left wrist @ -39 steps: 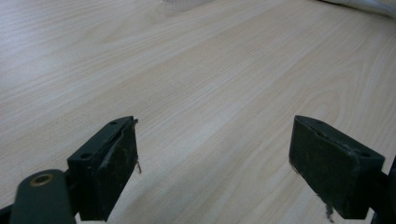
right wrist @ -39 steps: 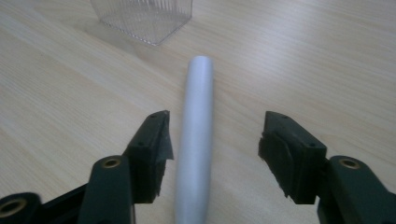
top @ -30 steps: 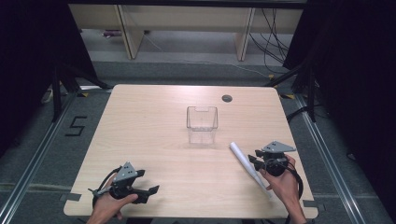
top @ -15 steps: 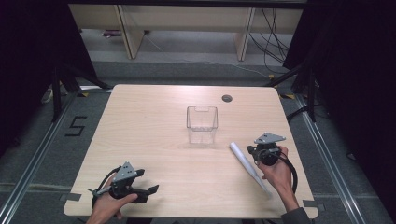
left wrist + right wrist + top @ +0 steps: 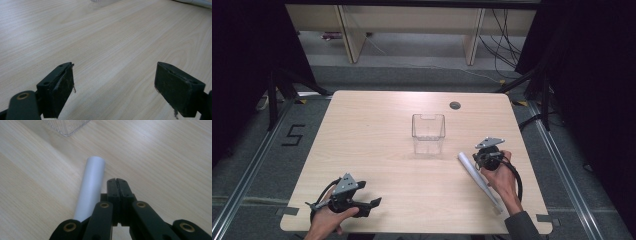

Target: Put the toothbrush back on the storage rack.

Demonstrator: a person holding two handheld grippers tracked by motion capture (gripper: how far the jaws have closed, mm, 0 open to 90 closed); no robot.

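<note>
A white tube (image 5: 477, 180) lies flat on the right side of the wooden table (image 5: 372, 140), slanting toward the front right corner. My right gripper (image 5: 475, 159) sits just beside the tube's far end with its jaws pressed together and nothing between them. In the right gripper view the tube (image 5: 92, 185) runs along the left of my shut right gripper (image 5: 116, 180). A clear plastic box (image 5: 428, 132) stands upright mid-table, a short way beyond the tube. My left gripper (image 5: 373, 203) rests near the front left edge, open. In the left gripper view its jaws (image 5: 113, 85) frame bare wood.
A dark round grommet (image 5: 455, 105) sits in the table near the far edge. The box's corner (image 5: 66, 126) lies ahead and left of the right gripper. Bare wood spans the table's left half. Black cables trail from both grippers toward the front edge.
My right gripper has moved forward and a little left, coming up alongside the tube's far end. The left gripper has barely shifted. The tube and box have not moved.
</note>
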